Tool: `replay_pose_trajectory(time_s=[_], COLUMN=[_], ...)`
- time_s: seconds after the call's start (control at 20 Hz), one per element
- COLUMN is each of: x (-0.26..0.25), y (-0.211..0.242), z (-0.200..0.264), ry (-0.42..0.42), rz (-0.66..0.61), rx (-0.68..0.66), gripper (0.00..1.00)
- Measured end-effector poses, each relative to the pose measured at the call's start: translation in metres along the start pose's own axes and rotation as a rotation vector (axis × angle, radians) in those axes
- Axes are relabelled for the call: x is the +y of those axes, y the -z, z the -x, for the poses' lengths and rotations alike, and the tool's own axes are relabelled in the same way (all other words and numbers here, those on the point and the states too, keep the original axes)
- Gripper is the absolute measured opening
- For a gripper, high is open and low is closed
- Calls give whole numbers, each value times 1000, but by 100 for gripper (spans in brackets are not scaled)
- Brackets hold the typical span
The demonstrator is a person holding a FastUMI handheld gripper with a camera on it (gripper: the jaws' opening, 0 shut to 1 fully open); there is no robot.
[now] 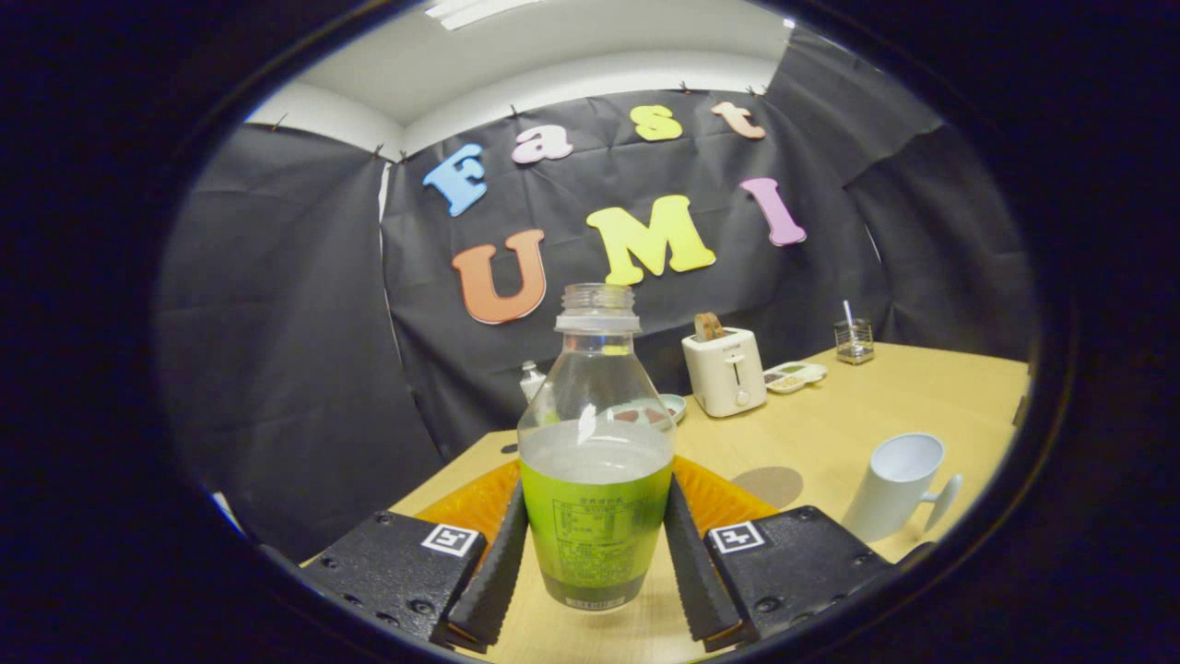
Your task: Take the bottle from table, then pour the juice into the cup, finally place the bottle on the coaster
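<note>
The gripper (595, 544) has its fingers pinching the uncapped bottle (595, 480) on both sides, low on its label; it looks lifted off the desk (885, 406). An orange coaster (470, 503) lies just behind it. To the right stands the white cup (894, 484), apparently unfilled. Pouring and placing remain.

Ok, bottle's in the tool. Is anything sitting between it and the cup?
Nothing visible. The tool has both fingers pressed on the bottle, and the white cup stands off to the right on the table with bare tabletop between them. The toaster and small dishes sit farther back, out of that path.
</note>
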State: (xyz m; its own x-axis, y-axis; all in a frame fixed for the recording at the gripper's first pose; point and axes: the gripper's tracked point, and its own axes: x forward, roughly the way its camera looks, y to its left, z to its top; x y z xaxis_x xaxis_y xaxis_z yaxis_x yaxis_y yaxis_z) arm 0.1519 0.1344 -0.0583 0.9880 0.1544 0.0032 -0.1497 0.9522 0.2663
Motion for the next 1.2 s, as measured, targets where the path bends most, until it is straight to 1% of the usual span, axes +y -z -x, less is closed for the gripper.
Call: replay_pose_trajectory(time_s=[0.15,0.45,0.55,0.7,0.8,0.95,1.05,1.15,1.2], x=[-2,-7,-12,-18,-23,-38,-40,-45,-46], y=[-4,0,2,-8,-18,-26,-28,-36,-36], z=[3,1,3,10,15,19,22,29,33], ry=[-21,-65,-64,-87,-118,-122,-155,-215,-229], rz=[-120,-466,-568,-722,-814,-980,-1082,-1171,-1214], rx=[27,93,107,87,63,43,62,52,60], gripper=[76,76,76,76,76,76,76,76,76])
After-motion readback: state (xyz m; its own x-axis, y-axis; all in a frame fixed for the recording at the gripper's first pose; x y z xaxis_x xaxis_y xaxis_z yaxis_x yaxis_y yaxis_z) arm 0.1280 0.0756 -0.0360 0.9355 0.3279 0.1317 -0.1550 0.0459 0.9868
